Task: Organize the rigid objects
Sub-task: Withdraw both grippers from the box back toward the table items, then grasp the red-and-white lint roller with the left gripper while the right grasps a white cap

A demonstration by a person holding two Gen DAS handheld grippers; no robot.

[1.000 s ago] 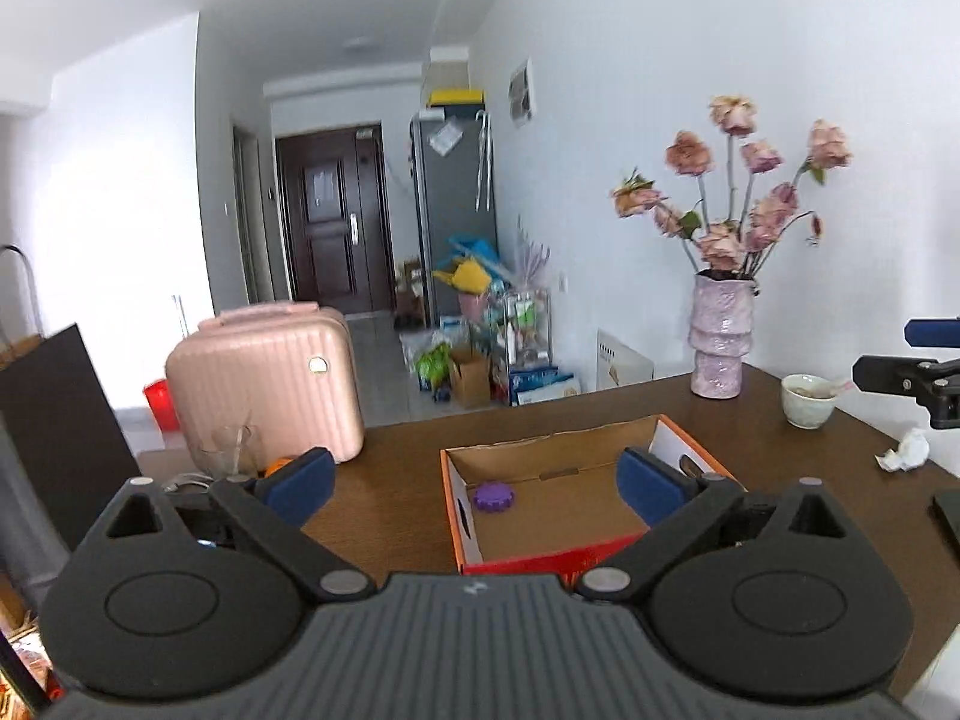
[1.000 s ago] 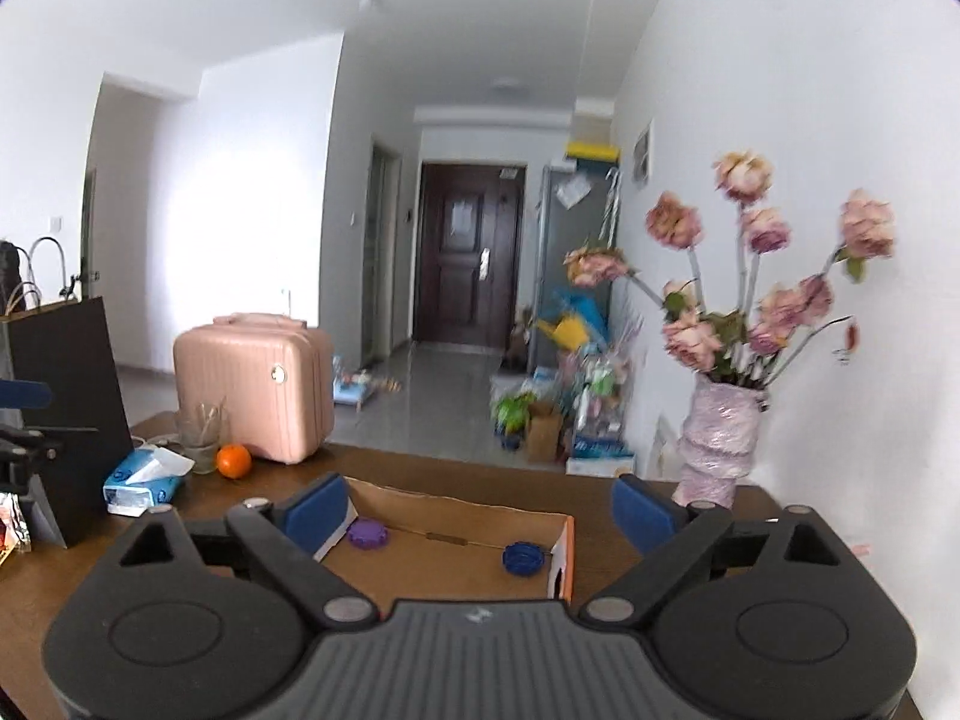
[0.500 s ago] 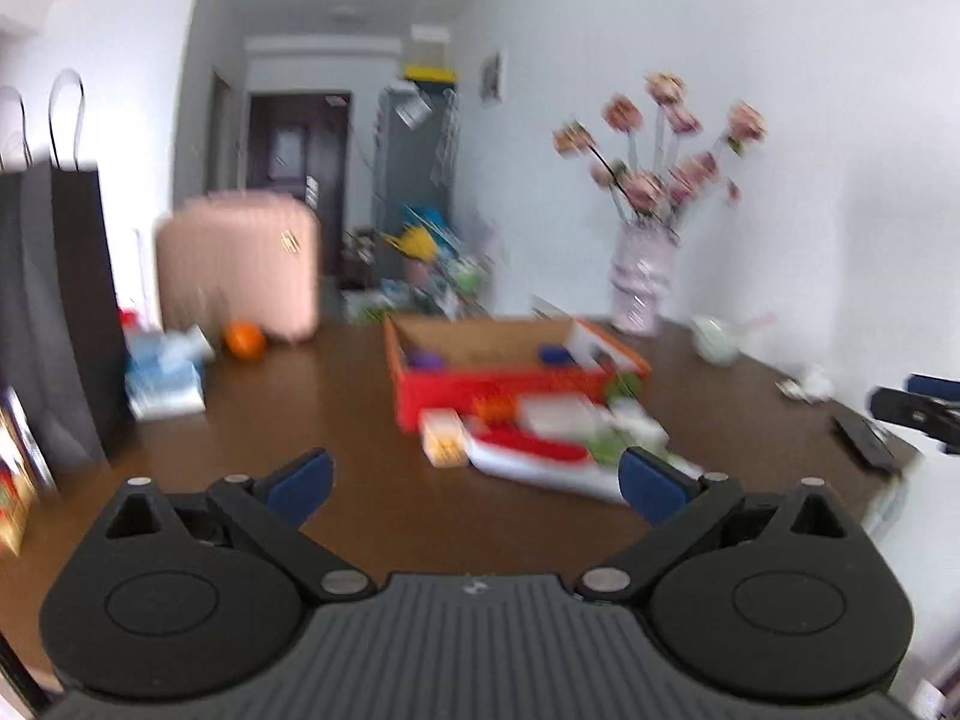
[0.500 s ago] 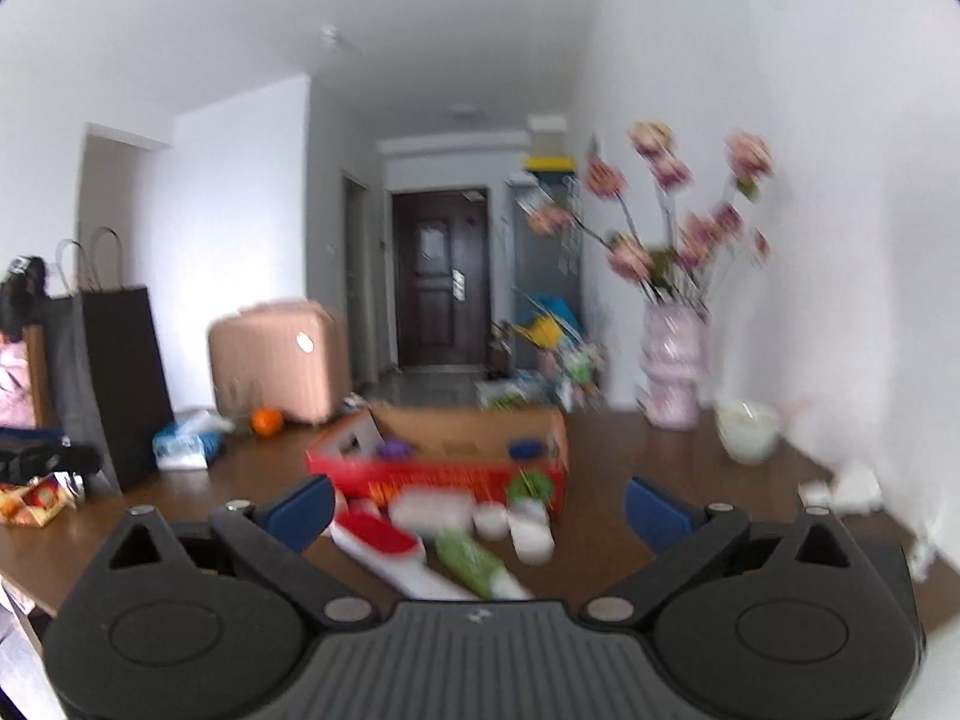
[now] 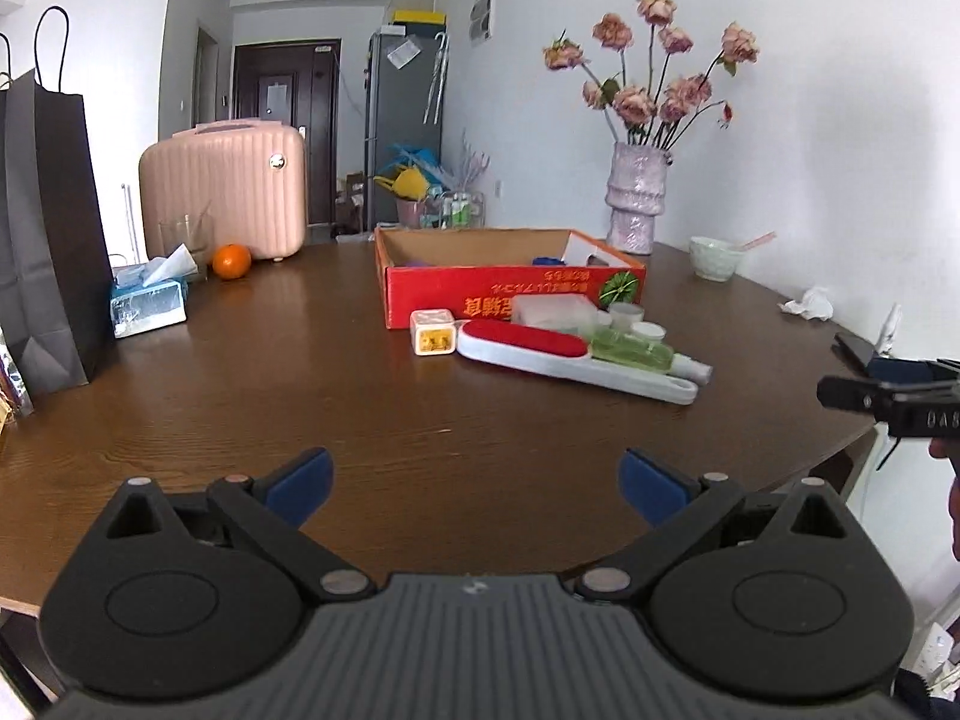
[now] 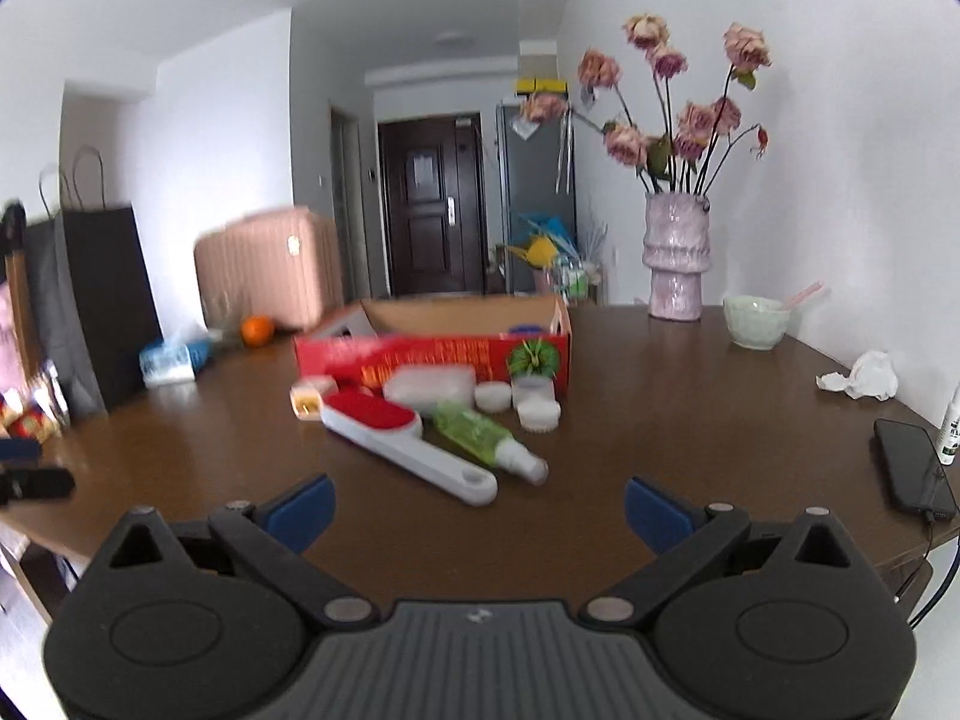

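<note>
In the left wrist view, the left gripper (image 5: 474, 483) is hanging wide open and empty at the table's (image 5: 300, 396) near edge; the lint brush (image 5: 564, 354) is lying mid-table before the red box (image 5: 510, 291).

In the right wrist view, the right gripper (image 6: 480, 510) is gaping empty too, jaws just widened with nothing between them; best squaring up on the green bottle (image 6: 486, 438) touching the brush, then closing across its body.

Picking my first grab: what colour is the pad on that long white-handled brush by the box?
Red, on the brush; clearest in the left wrist view.
</note>
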